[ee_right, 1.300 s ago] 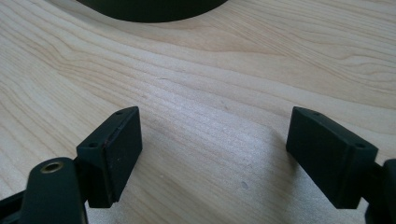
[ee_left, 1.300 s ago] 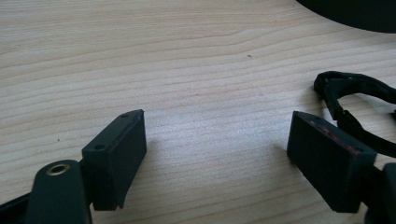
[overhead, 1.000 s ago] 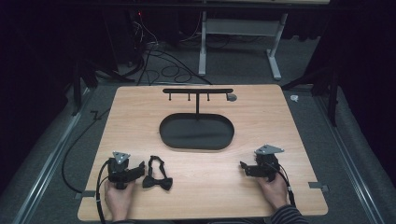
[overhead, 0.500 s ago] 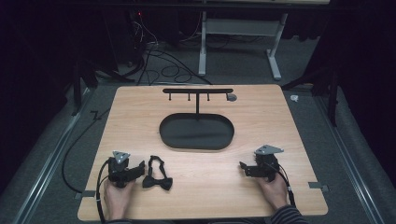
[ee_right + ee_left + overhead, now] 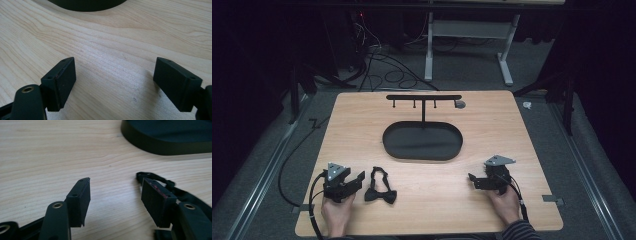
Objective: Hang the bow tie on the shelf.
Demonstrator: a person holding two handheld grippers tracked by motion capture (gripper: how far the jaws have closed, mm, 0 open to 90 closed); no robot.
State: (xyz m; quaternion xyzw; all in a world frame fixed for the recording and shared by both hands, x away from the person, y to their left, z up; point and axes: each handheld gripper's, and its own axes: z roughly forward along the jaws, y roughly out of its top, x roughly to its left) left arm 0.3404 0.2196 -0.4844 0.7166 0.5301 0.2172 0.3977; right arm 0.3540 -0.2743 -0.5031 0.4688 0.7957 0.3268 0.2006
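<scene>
Wooden table [image 5: 492, 130] carries no legible writing; black bow tie [image 5: 380, 188] beside left gripper [image 5: 354, 180]; both grippers' fingers spread.

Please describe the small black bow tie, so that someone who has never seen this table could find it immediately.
Start from the wooden table and its black oval tray in the middle. Come toward the near left corner, where the left gripper rests. The bow tie lies flat just right of it: soft black fabric with a looped strap, unlike the rigid tray and stand.
</scene>
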